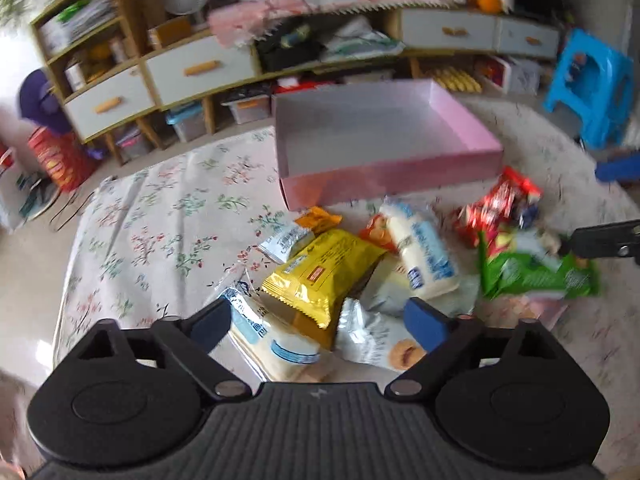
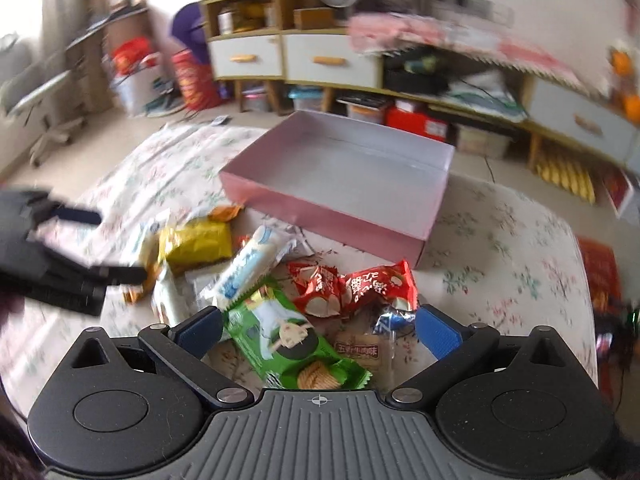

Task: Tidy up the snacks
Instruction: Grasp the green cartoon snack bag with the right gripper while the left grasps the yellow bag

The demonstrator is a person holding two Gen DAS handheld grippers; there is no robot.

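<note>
A pile of snack packets lies on a floral cloth in front of an empty pink box (image 1: 384, 136) (image 2: 344, 176). My left gripper (image 1: 318, 322) is open above a yellow packet (image 1: 320, 272) and white-blue packets (image 1: 424, 248). My right gripper (image 2: 318, 330) is open above a green packet (image 2: 296, 344), with red packets (image 2: 352, 288) just beyond. The yellow packet (image 2: 200, 244) and a white-blue packet (image 2: 248, 264) lie to its left. The left gripper also shows in the right wrist view (image 2: 108, 244). The green packet (image 1: 536, 272) and red packets (image 1: 496, 208) lie at right in the left wrist view.
A floral cloth (image 1: 160, 208) covers the low surface. A long cabinet with white drawers (image 1: 200, 68) and cluttered shelves runs behind the box. A blue plastic stool (image 1: 592, 84) stands at far right. A red canister (image 2: 196, 80) and bags stand on the floor at left.
</note>
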